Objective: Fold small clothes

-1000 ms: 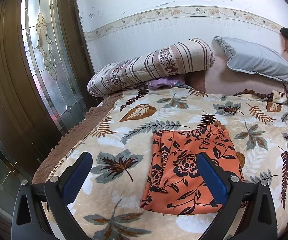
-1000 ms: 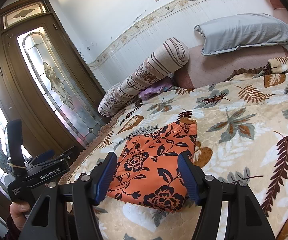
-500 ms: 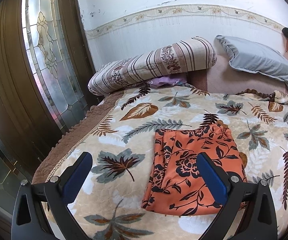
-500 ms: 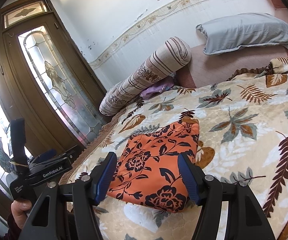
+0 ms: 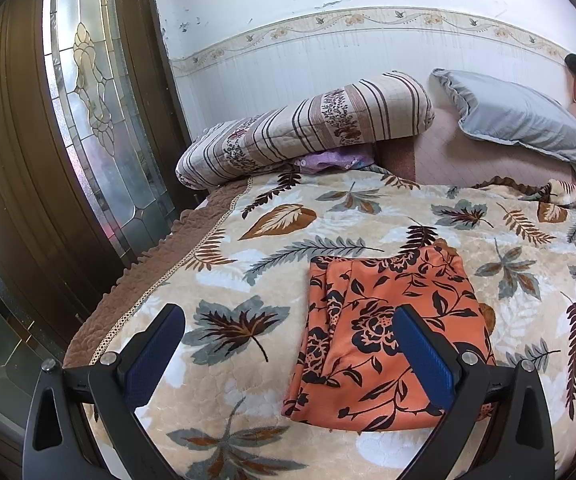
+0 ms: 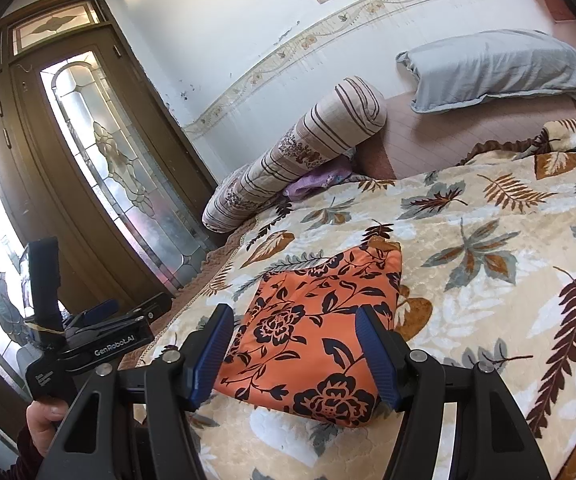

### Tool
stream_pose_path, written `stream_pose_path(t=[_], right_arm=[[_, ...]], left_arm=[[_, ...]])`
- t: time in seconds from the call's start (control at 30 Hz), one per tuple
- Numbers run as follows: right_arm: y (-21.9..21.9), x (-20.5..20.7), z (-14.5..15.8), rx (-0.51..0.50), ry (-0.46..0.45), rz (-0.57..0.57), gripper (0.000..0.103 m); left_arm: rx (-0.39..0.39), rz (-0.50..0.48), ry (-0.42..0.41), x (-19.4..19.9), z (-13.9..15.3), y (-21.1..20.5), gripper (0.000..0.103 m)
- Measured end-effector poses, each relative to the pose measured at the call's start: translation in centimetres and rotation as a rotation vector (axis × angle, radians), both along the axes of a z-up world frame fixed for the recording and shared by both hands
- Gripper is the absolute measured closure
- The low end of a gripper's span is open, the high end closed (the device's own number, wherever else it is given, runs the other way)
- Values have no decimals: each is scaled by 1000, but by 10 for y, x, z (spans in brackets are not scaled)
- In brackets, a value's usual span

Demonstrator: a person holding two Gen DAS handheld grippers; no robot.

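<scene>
The orange cloth with a black flower print (image 5: pixel 391 340) lies folded into a neat flat rectangle in the lower middle of the left wrist view, and again in the lower centre of the right wrist view (image 6: pixel 319 336). We read it as already folded: its edges are stacked, one layer showing along the left side, and it rests flat on the cream plush bedspread with brown and grey leaves (image 5: pixel 248 272), near the bed's near edge where both hands can reach it.

Our left claw (image 5: pixel 288 356) hangs above the bedspread with its blue pads wide apart and nothing between them; the cloth only appears behind its right finger. Our right claw (image 6: pixel 291 354) is also spread, the pads standing clear to either side of the cloth's near corner without pressing it. We judge both are held back and open because the fold looks done and the cloth has been let go.

At the lower left of the right wrist view a hand (image 6: pixel 44 416) grips the handle of the left tool.

Farther out, toward the upper part of both views, a striped rolled bolster (image 5: pixel 307 128) and a grey-blue pillow (image 5: pixel 523 120) lie against the wall, with a purple item (image 5: pixel 331 159) tucked under the bolster.
</scene>
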State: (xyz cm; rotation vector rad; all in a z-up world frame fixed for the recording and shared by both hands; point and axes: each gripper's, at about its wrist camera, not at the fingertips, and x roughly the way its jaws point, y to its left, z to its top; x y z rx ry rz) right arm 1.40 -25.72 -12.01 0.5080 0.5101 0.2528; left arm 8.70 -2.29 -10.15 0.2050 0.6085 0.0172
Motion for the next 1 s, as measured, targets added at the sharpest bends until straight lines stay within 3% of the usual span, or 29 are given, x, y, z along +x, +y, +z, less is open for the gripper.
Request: stream_pose_path(t=[1.0], right_arm=[[5,3,-1,-5,14,-17,36]], left_arm=[[-44,6,20,7,4,12,0]])
